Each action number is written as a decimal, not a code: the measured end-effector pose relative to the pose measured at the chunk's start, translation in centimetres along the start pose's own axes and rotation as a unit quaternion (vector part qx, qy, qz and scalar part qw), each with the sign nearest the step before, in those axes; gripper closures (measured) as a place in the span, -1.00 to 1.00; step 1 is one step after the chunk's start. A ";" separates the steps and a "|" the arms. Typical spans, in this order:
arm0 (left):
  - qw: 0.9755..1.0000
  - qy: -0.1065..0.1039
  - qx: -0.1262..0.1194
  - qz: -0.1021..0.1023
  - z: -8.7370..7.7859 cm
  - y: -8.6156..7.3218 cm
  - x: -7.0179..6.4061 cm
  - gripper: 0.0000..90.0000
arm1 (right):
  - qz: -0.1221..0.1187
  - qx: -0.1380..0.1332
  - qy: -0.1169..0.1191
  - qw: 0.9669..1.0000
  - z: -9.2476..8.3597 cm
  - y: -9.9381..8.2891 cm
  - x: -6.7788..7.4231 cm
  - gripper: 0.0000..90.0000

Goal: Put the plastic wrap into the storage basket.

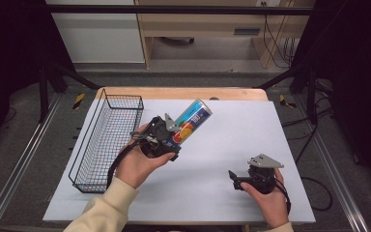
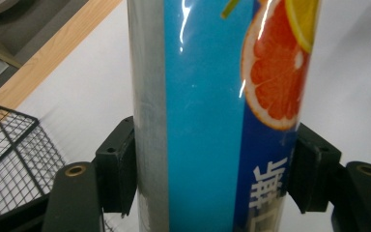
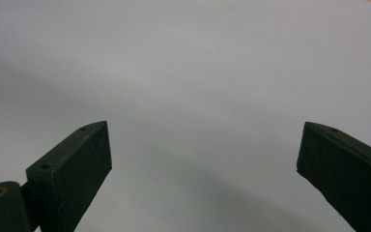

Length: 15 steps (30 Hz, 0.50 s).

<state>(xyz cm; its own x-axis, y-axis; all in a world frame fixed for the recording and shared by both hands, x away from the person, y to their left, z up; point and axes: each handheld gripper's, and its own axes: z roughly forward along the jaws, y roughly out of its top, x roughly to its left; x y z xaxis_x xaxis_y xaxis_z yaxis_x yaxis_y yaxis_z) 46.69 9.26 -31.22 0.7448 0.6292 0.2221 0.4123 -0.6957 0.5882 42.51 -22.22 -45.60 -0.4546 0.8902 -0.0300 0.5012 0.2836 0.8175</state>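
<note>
R gripper (image 1: 234,178) is resting near-right on the white table (image 1: 232,130), jaws spread w/ nothing between. L gripper (image 1: 173,145) is pinching the can (image 1: 191,122), tilted above table centre. Wire basket (image 1: 107,140) is sitting far-left.

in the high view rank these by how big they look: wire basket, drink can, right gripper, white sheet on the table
1. white sheet
2. wire basket
3. and 4. drink can and right gripper: about alike, and the can is held up off the table, nearer the camera, so no firm order.
</note>
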 end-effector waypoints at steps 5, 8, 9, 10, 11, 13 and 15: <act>1.000 0.002 -0.002 0.003 -1.4 0.2 0.0 -0.29 | 0.003 0.005 0.000 1.000 0.2 -0.1 -0.2 -0.88; 1.000 0.003 -0.001 0.005 -1.8 0.4 -0.1 -0.29 | 0.005 0.005 0.000 1.000 0.2 -0.1 -0.3 -0.88; 1.000 0.004 -0.002 0.005 -2.0 0.5 -0.1 -0.29 | 0.004 0.002 0.000 1.000 0.2 -0.1 -0.3 -0.88; 1.000 0.006 -0.002 0.005 -2.3 0.6 -0.2 -0.29 | 0.008 0.004 0.001 1.000 0.1 -0.1 -0.2 -0.88; 1.000 0.006 -0.002 0.005 -2.3 0.6 -0.2 -0.29 | 0.008 0.004 0.001 1.000 0.1 -0.1 -0.2 -0.88; 1.000 0.009 -0.001 0.006 -2.6 0.6 -0.2 -0.29 | 0.005 0.004 0.001 1.000 0.1 -0.1 -0.2 -0.88; 1.000 0.011 0.000 0.005 -2.8 0.5 -0.2 -0.29 | 0.004 0.005 0.000 1.000 0.1 -0.1 -0.2 -0.91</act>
<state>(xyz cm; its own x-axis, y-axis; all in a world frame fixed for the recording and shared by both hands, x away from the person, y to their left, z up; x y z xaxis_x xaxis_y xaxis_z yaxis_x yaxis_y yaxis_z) 45.25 9.75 -28.75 0.7378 0.6290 0.2451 0.4047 -0.7027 0.5852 42.62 -22.40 -45.77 -0.4505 0.8925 -0.0231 0.5124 0.2796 0.8120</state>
